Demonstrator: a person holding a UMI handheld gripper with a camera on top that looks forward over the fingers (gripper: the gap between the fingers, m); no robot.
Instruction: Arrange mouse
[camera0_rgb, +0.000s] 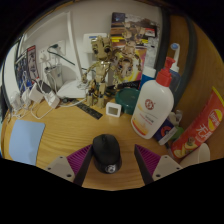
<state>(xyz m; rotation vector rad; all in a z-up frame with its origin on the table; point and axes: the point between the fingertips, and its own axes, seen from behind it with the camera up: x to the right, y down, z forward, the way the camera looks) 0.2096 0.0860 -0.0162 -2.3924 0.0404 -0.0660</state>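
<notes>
On the wooden desk (75, 130), gripper view: the gripper (108, 163) is directed forward with its two fingers spread apart. The purple pads (72, 160) appear at 7 o'clock and 5 o'clock of the view. The mouse (106, 151), black, rests on the desk between the fingers, with a visible gap at each side. Neither pad presses on it.

Surroundings, referenced from the mouse:
- 1 o'clock: a white bottle with a red cap (154, 103), standing upright, near.
- 3 o'clock: a red snack bag (201, 127), just beyond the right finger.
- 12 o'clock: a small white cube-shaped item (114, 109), with a cluttered ornament (100, 78) behind it.
- 9 o'clock: a light-blue sheet (26, 141) lying flat.

Hazards, as judged from this position:
- Off-centre closure. If one pad contacts first, the mouse is likely to rotate or slide instead of seating.
- The rounded shell may slip from a shallow hold; engage the flanks low.
- A swing toward 1 o'clock could topple the bottle.
- Lateral motion toward 3 o'clock may snag the snack bag.
</notes>
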